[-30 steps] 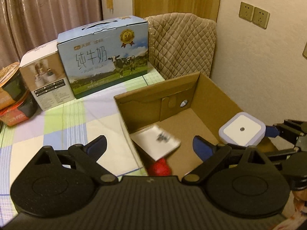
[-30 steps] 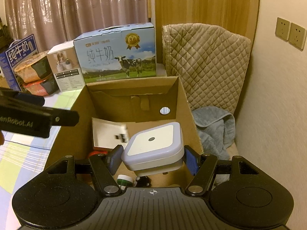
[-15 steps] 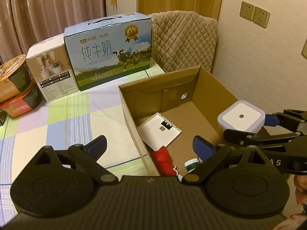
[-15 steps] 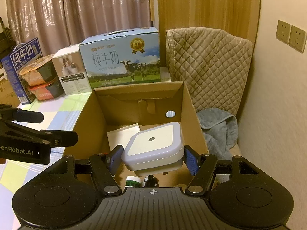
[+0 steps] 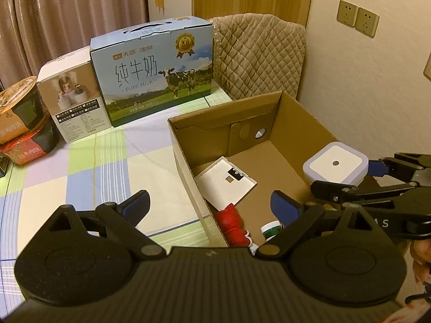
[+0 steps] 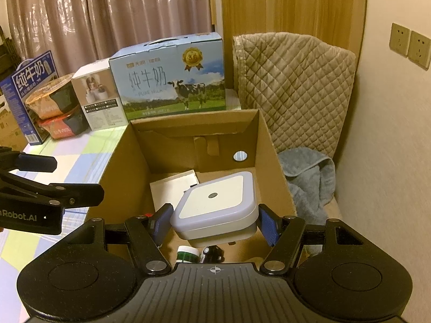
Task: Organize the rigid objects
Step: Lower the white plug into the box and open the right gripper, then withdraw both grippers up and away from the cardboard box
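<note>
An open cardboard box (image 5: pixel 223 113) (image 6: pixel 194 118) stands at the table's right end. Inside lie a flat white box (image 5: pixel 225 181) (image 6: pixel 172 185), a red object (image 5: pixel 231 220), a green-capped bottle (image 5: pixel 270 227) (image 6: pixel 187 253) and a small dark item (image 6: pixel 212 251). My right gripper (image 6: pixel 214 220) is shut on a white square night light (image 6: pixel 215 202) (image 5: pixel 335 165), held above the box's near right part. My left gripper (image 5: pixel 208 204) hangs open over the box's left wall with nothing between its fingers. In the right wrist view it shows at the left edge (image 6: pixel 40 185).
On the checkered tablecloth (image 5: pixel 80 167) behind the box stand a blue milk carton case (image 5: pixel 153 72), a white product box (image 5: pixel 72 99) and stacked noodle bowls (image 5: pixel 24 123). A quilted chair back (image 6: pixel 293 88), a grey towel (image 6: pixel 309 177) and the wall are on the right.
Both views have shifted slightly, so the cardboard box shows more of its inside, with the red object and green cap clearer. The night light stays gripped in the right gripper; the left stays open.
</note>
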### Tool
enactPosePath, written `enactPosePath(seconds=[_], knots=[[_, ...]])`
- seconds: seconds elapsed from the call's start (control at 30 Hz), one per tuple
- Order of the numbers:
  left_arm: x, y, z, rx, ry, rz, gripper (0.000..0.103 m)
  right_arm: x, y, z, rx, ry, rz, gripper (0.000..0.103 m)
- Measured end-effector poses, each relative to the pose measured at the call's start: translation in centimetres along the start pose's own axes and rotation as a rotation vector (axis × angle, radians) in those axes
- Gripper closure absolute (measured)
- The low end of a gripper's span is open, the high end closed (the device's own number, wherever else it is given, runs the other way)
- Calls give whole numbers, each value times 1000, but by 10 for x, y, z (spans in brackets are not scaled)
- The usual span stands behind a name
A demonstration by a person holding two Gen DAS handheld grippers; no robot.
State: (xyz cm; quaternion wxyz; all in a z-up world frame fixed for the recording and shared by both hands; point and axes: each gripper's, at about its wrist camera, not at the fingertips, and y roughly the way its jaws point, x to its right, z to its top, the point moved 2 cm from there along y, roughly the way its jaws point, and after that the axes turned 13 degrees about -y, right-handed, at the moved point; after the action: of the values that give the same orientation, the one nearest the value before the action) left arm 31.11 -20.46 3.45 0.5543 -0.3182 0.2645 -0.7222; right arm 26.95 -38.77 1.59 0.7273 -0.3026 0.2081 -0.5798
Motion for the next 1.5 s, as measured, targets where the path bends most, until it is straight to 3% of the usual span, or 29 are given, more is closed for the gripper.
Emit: enactPosePath(seconds=[0.57,0.9,1.37,1.5], knots=[[-11,6,-3,-5,-7,1,9,3,24,2,-42,31,16,39],[-22,1,-5,4,-22,8,9,3,28,11,-18,43,26,39],[-19,-43,-43,11,-76,8,4,-3,-26,-12,-11,77,18,36],[-19,-62,-62,22,-115,18,1,-8,-52,-28,-11,102,24,25]])
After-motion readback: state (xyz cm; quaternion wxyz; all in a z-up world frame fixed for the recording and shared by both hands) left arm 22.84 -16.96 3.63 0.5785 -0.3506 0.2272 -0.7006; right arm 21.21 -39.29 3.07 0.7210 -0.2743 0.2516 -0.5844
